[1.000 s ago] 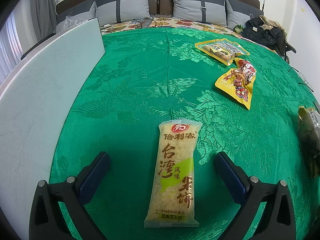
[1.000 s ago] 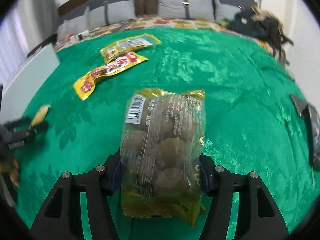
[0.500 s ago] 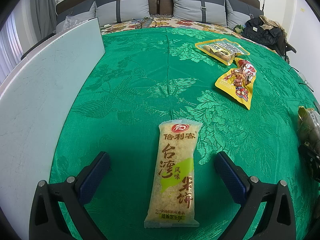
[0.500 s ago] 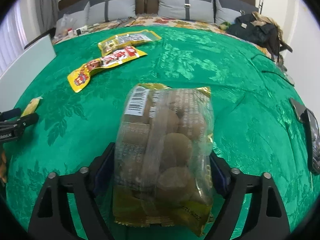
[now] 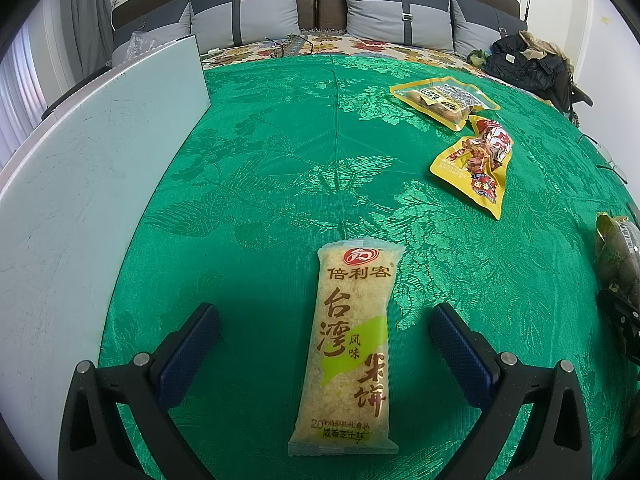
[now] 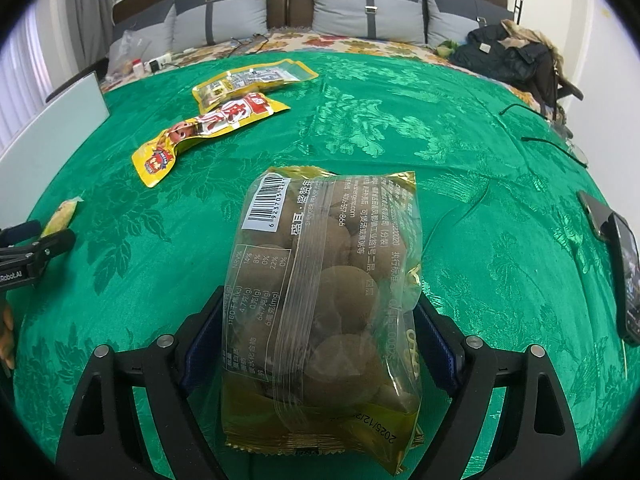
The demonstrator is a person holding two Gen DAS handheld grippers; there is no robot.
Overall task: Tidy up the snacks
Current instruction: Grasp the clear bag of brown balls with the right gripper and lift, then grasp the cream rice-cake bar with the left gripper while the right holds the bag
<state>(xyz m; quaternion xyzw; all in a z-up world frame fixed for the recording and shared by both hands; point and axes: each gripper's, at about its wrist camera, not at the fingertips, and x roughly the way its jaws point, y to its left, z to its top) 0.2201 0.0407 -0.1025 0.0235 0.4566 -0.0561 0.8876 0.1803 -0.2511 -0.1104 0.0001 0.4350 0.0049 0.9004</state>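
A long yellow rice-cracker pack [image 5: 348, 344] lies on the green cloth between the wide-open fingers of my left gripper [image 5: 324, 330], untouched. My right gripper [image 6: 320, 320] has its jaws spread beside a clear and gold bag of brown round snacks [image 6: 324, 292], which lies between them on the cloth; the pads stand at the bag's sides. A yellow and red snack pouch [image 5: 478, 164] [image 6: 204, 132] and a yellow pouch with a clear window [image 5: 440, 98] [image 6: 252, 80] lie farther back.
A pale board [image 5: 80, 184] runs along the left edge of the green cloth [image 5: 280, 152]. A phone [image 6: 624, 268] lies at the right edge. Pillows [image 5: 244, 12] and a dark jacket [image 5: 528, 64] are at the back.
My right gripper's jaws have spread apart from the bag of brown snacks, and the bag has come down onto the cloth. The left gripper has not moved.
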